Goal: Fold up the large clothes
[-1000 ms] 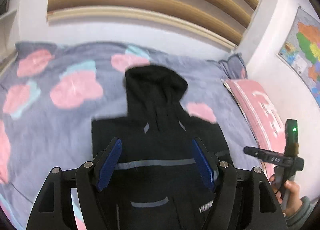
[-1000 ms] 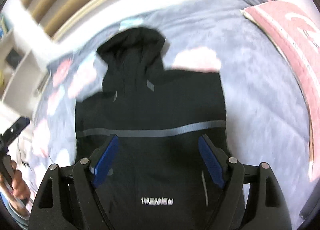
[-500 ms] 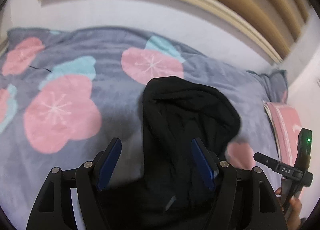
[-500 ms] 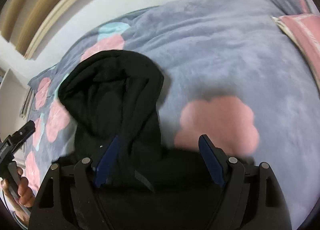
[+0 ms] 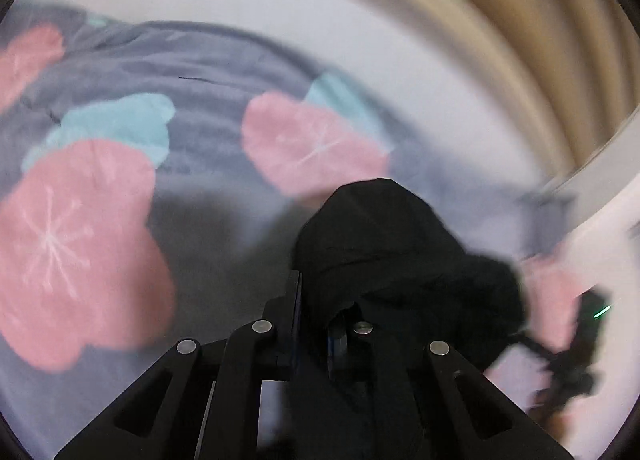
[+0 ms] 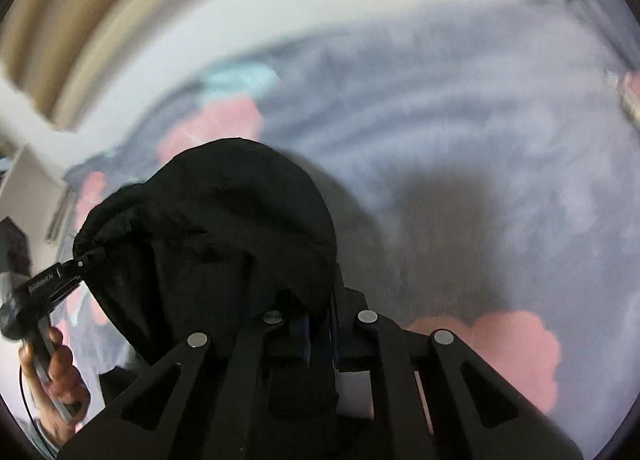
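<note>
A black hoodie lies on a grey bedspread with pink and teal flowers. Its hood (image 5: pixel 384 236) fills the lower middle of the left wrist view and also shows in the right wrist view (image 6: pixel 224 215). My left gripper (image 5: pixel 316 324) is shut on the left side of the hood. My right gripper (image 6: pixel 320 320) is shut on the right side of the hood. The hood bulges up between them. The hoodie's body is hidden below both grippers. Both views are motion-blurred.
The bedspread (image 5: pixel 168 227) spreads left and ahead, and to the right in the right wrist view (image 6: pixel 500 187). A white wall and wooden headboard slats (image 5: pixel 540 59) rise behind the bed. The other gripper and hand show at the view edges (image 6: pixel 44 292).
Both grippers moved forward from the hoodie's body up to the hood. Their jaws went from wide open to shut on the hood's two sides.
</note>
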{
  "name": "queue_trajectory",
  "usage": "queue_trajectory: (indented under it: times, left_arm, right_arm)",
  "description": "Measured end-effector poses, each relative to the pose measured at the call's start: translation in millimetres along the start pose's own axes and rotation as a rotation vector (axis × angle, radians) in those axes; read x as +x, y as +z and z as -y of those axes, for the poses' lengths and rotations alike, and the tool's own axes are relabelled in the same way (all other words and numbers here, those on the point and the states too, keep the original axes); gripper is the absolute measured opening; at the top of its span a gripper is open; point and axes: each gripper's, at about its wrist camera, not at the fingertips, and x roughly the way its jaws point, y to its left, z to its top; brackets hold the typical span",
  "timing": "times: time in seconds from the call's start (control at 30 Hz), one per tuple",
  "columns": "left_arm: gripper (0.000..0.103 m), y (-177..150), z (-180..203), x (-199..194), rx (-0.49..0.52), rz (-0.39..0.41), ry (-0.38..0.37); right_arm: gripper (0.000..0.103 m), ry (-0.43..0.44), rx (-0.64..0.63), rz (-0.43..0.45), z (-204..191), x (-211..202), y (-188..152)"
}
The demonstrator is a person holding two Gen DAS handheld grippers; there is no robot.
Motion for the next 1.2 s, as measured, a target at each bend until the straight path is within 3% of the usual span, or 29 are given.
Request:
queue_trajectory:
  times: [0.07, 0.13, 0.2, 0.23, 0.27, 0.4, 0.47, 0.5, 0.53, 0.63, 0.73, 0.8, 0.9, 1.0, 1.07, 1.1, 1.2]
  left_arm:
    - [0.013, -13.7, -11.0, -10.1, 0.011, 0.003, -0.065]
    - [0.013, -27.0, -27.5, 11.8, 0.037, -0.08, 0.04]
    - [0.015, -41.5, -54.1, 54.2, 0.016, -0.222, 0.175]
    - [0.017, -50.1, -67.5, 76.7, -0.005, -0.295, 0.183]
    - [0.018, -52.8, -71.3, 82.2, -0.006, -0.293, 0.165]
    - [0.026, -45.7, -55.2, 58.6, 0.07, -0.245, 0.15]
    - [0.032, -49.6, -43.3, 28.0, 0.149, -0.196, 0.165]
    - [0.038, -51.1, -40.9, 15.0, 0.177, -0.177, 0.161]
    - [0.04, -52.6, -37.3, -2.1, 0.203, -0.151, 0.151]
    - [0.05, -45.7, -23.0, -47.5, 0.236, -0.035, 0.124]
    - [0.06, -19.0, 5.7, -61.8, 0.24, 0.059, 0.063]
    - [0.061, -2.9, 25.9, -48.1, 0.252, 0.06, 0.001]
    - [0.062, 0.5, 43.4, 4.9, 0.275, -0.004, 0.031]
    - [0.062, -19.0, 35.2, 69.9, 0.29, -0.156, 0.102]
    - [0.062, -39.5, 13.3, 113.6, 0.283, -0.273, 0.236]
    - [0.062, -48.2, 1.1, 125.8, 0.246, -0.302, 0.232]
    - [0.062, -51.8, -1.5, 123.5, 0.244, -0.258, 0.212]
  right_arm:
    - [0.01, -0.014, -0.05, 0.013, -8.0, -4.0, -19.0]
    - [0.01, -0.039, -0.089, -0.044, -10.8, 16.3, -33.2]
    - [0.01, -0.062, -0.109, -0.151, -6.1, 54.7, -46.4]
    - [0.011, -0.07, -0.11, -0.197, -2.0, 67.9, -50.8]
    - [0.012, -0.064, -0.093, -0.262, 4.1, 85.0, -55.4]
    - [0.019, -0.009, -0.02, -0.269, 19.2, 69.1, -47.4]
    - [0.036, 0.006, -0.024, -0.253, 23.2, 46.7, -46.0]
    - [0.052, 0.019, -0.031, -0.225, 24.6, 30.3, -46.0]
    - [0.06, 0.019, -0.039, -0.199, 24.7, 17.6, -44.2]
    - [0.064, 0.041, -0.054, -0.113, 15.1, -15.0, -25.8]
    - [0.069, 0.073, -0.075, -0.053, -9.3, -22.7, 3.4]
    - [0.072, 0.055, -0.109, -0.044, -29.8, -7.9, 18.0]
    - [0.072, 0.025, -0.159, -0.104, -48.4, 35.3, 15.6]
    - [0.072, 0.023, -0.177, -0.205, -40.6, 70.3, -10.6]
    - [0.071, -0.038, -0.205, -0.284, -30.8, 104.7, -32.3]
    - [0.071, -0.04, -0.213, -0.296, -26.8, 112.4, -39.3]
    - [0.071, -0.04, -0.235, -0.25, -24.8, 109.2, -49.0]
